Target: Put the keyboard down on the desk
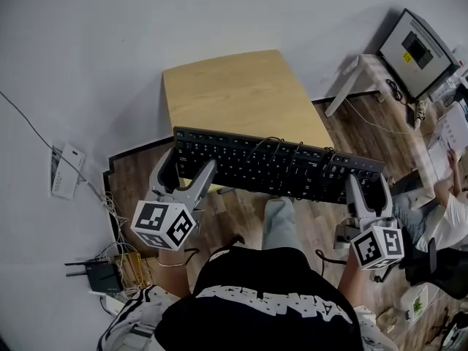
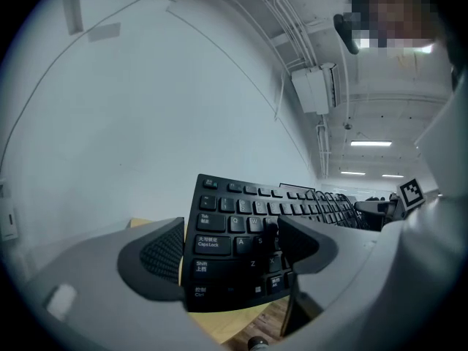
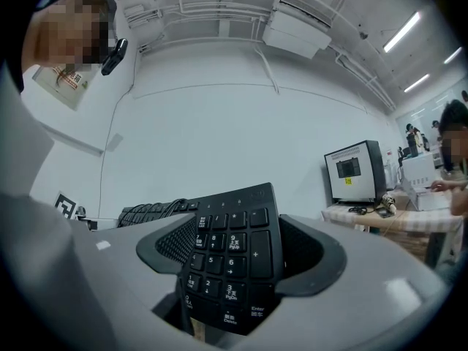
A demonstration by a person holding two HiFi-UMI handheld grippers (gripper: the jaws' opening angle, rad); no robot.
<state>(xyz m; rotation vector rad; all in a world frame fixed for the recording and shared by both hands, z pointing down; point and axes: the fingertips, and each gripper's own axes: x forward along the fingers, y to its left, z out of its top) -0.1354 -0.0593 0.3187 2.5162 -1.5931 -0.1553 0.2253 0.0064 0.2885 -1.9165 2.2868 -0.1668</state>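
One black keyboard (image 1: 278, 168), two grippers, one wooden desk (image 1: 241, 93).

The keyboard lies crosswise along the near edge of the desk. Its left end is over the desk's near left corner, and its right end reaches past the desk's right edge, above the wood floor (image 1: 365, 134). We cannot tell whether it touches the desktop. One dark cable (image 1: 281, 148) loops over its far row of keys.

The left gripper (image 1: 188, 168) is clamped on the keyboard's left end. In the left gripper view its two jaws pinch that end (image 2: 241, 225), one pad at the outer edge and the other on the letter keys, with desk wood showing just beneath.

The right gripper (image 1: 368, 192) is clamped on the right end. In the right gripper view the number pad (image 3: 234, 247) sits between its two ribbed pads, and both press on it.

There are two marker cubes, one per gripper: left (image 1: 164, 225) and right (image 1: 378, 246).

Far right, one monitor (image 1: 417, 50) stands on a white table (image 1: 362, 72). Near left, one black router (image 1: 102, 275) sits on the floor by the wall.
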